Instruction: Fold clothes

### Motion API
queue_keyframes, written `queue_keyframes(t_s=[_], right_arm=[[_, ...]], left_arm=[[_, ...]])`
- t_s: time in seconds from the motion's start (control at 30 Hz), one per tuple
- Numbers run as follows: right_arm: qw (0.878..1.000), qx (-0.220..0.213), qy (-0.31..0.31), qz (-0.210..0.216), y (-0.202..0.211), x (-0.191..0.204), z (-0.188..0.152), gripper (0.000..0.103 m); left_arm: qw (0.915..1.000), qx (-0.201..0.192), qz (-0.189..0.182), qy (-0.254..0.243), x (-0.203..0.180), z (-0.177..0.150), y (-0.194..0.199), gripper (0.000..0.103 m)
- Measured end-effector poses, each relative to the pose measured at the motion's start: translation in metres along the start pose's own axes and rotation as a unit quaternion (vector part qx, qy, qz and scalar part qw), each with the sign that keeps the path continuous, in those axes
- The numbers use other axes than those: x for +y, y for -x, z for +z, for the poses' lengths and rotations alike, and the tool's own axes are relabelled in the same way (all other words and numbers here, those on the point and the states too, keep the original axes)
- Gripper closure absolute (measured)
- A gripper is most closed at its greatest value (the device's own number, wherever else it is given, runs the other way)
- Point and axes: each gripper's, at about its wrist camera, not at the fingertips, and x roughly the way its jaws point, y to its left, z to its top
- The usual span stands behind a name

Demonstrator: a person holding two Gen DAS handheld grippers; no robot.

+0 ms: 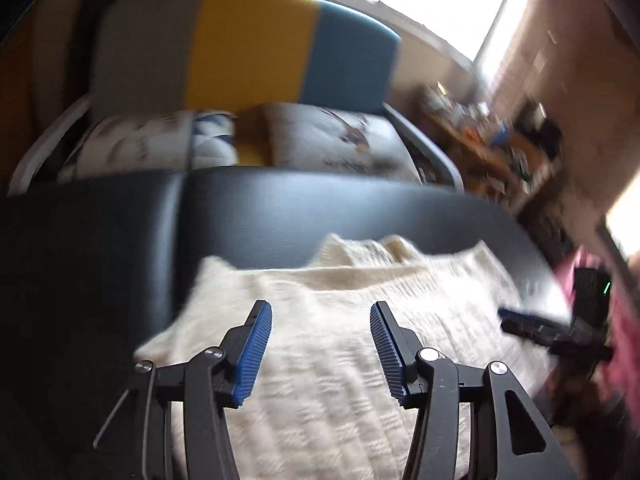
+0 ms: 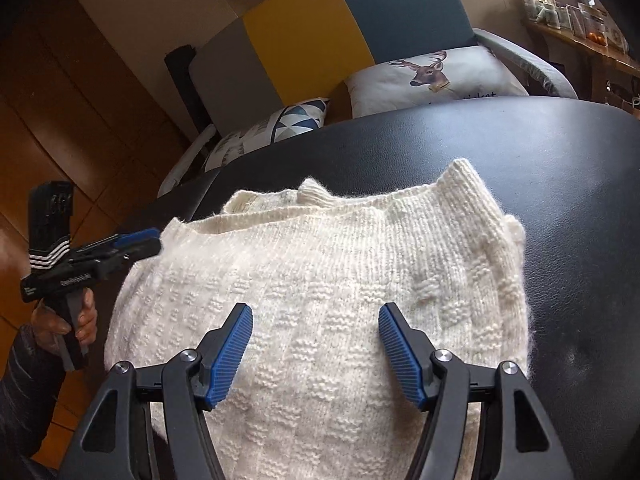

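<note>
With the left gripper (image 1: pixel 320 354) and right gripper (image 2: pixel 316 356) both spread and empty above the cream knit sweater (image 2: pixel 320 272) lying in layers on the black table (image 2: pixel 540 168), any further fold should pinch matching edges together, lifting evenly.

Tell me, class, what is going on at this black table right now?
A person is folding a cream knitted sweater laid on a black padded table, using a handheld gripper in each hand. Both the left gripper and the right gripper hover over the knit with jaws wide open, gripping nothing. The sweater looks partly folded into a compact shape. A striped sofa with cushions stands behind the table.
</note>
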Motion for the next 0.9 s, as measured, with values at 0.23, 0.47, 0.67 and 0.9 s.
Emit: queue_keyframes(t_s=[0.23,0.47,0.67,0.9], right_arm=[[0.996,0.053,0.076,-0.009,-0.027,0.031,0.024,0.035],[0.983,0.099,0.129,-0.082,-0.084,0.049,0.028,0.020],[0.981,0.084,0.140,-0.106,-0.086,0.052,0.036,0.095],[0.977,0.062,0.148,-0.140,-0.084,0.054,0.047,0.096]], left_arm=[[0.9871,0.098,0.028,-0.124,-0.032,0.001,-0.078,0.050],[0.9968,0.066,0.016,-0.043,-0.010,-0.008,-0.080,0.086],[0.9989,0.016,0.042,-0.014,-0.015,-0.016,-0.066,0.096],[0.9962,-0.065,0.054,-0.025,-0.028,0.027,-0.052,0.097]])
